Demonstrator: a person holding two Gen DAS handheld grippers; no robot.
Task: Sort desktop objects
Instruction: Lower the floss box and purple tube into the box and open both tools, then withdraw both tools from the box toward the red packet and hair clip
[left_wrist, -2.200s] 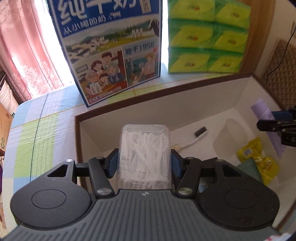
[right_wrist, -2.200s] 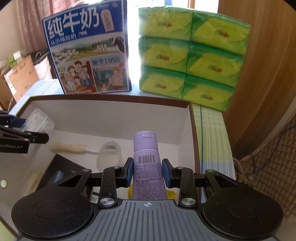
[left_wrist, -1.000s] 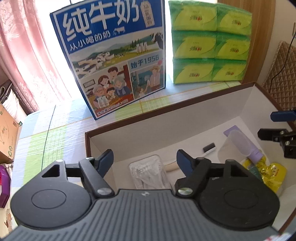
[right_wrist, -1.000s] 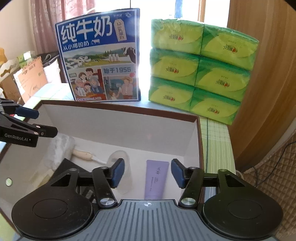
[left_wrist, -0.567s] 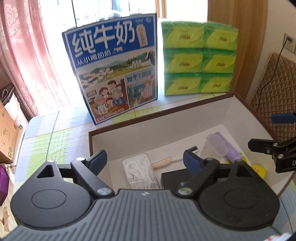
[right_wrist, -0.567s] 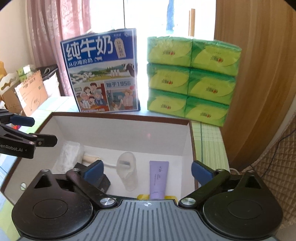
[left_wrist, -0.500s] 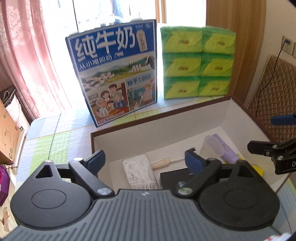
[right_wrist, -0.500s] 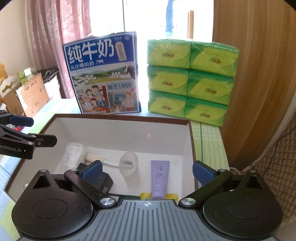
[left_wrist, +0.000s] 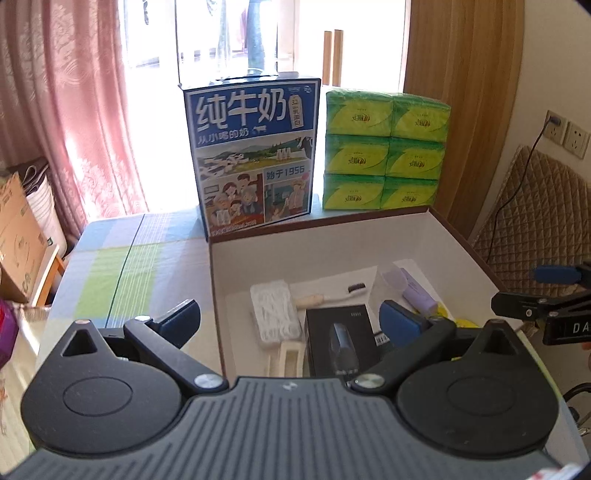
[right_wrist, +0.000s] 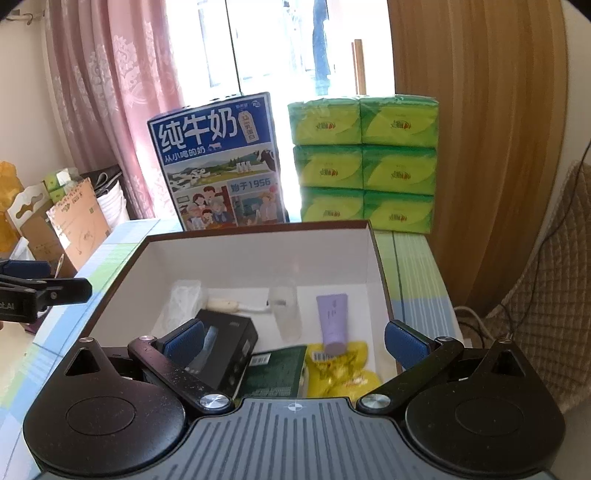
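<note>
Both grippers hang above the box (left_wrist: 436, 214) with jaws wide apart and nothing between them: the left gripper (left_wrist: 291, 319) over its near-left corner, the right gripper (right_wrist: 295, 338) over its near edge. The sorted things lie inside. In the left view the floss pack (left_wrist: 274, 309) lies at 12 o'clock from the left jaws, the toothbrush (left_wrist: 332, 295) just past it toward 1 o'clock, the black case (left_wrist: 341, 339) directly under the gripper, and the purple tube (left_wrist: 417, 291) at 2 o'clock beside a clear cup (left_wrist: 393, 277). In the right view the yellow packet (right_wrist: 341, 369) and a green booklet (right_wrist: 277, 369) sit at the near edge, the packet touching the tube's cap end. The risk, as I judge it, is crowding: the near end is packed, so anything else dropped there may land on the tilted case and slide, or knock the light cup over. A low reach could catch a finger on the box rim and shove the box toward the milk carton (left_wrist: 255, 158). The two grippers are also close, and crossing paths could make them collide. No unsorted item shows on the tablecloth (left_wrist: 122, 273), so the task looks about done.
</note>
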